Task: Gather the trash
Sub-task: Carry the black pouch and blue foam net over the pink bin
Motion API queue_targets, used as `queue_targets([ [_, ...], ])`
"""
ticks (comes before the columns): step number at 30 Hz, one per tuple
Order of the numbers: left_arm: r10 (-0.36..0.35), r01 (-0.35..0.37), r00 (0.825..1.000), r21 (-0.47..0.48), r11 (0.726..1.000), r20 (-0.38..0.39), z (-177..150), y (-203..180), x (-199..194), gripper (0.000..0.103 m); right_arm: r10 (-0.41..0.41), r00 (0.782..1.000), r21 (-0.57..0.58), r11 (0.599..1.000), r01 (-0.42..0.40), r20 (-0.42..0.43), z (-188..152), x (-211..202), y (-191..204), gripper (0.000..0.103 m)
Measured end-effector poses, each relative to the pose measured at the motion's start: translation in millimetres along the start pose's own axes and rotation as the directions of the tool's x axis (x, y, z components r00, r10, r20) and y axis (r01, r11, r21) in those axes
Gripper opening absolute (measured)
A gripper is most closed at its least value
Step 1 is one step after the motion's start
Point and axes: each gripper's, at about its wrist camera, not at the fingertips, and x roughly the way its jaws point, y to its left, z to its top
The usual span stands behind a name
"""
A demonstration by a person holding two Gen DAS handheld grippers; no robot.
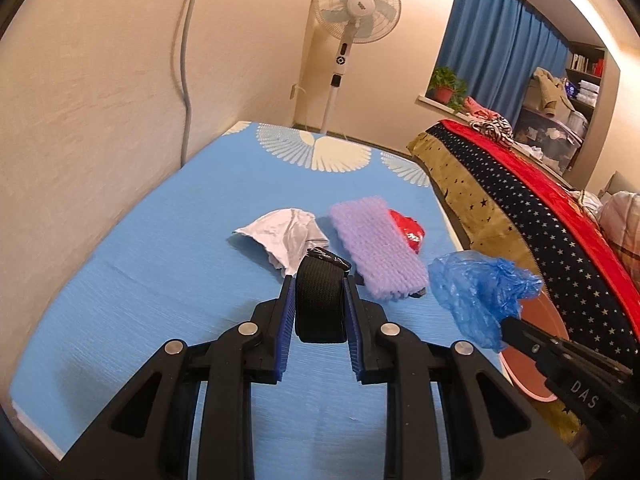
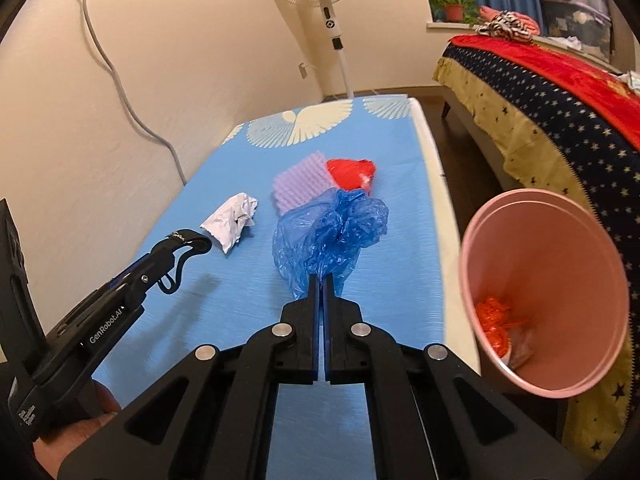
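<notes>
My left gripper [image 1: 319, 282] is shut on a black strap loop [image 1: 320, 304] and holds it above the blue table [image 1: 140, 280]; it shows in the right wrist view [image 2: 188, 242] too. My right gripper [image 2: 321, 280] is shut on a crumpled blue plastic bag [image 2: 328, 232], lifted over the table; the bag also shows in the left wrist view [image 1: 476, 292]. On the table lie a crumpled white paper [image 1: 280, 236], a purple knitted cloth [image 1: 376, 248] and a red wrapper [image 1: 410, 232]. A pink bin [image 2: 548, 300] stands at the table's right side, with orange scraps inside.
A bed with a starred cover [image 2: 560, 120] runs along the right, close behind the bin. A standing fan [image 1: 356, 8] is beyond the table's far end. The wall [image 1: 100, 120] borders the table's left side, with a cable hanging down it.
</notes>
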Motion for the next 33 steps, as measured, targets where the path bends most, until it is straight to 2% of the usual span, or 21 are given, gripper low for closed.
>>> queue_targets([
  [12,-0.018,0.017,1.0,0.04,0.999,0.016,-1,-13,-12,0.023,-0.046,0.997,-0.02,0.999,0.048,0.062,2,-26,-9,0.001],
  [24,-0.025,0.025,1.0,0.06,0.998,0.015,-2,-23,-7,0.023,-0.074,0.992,-0.014,0.997,0.075,0.098,5,-32,-16,0.001],
  [33,-0.04,0.038,0.999,0.084,0.996,0.02,-1,-34,0,0.023,-0.128,0.983,0.0,0.992,0.129,0.132,10,-34,-26,0.001],
])
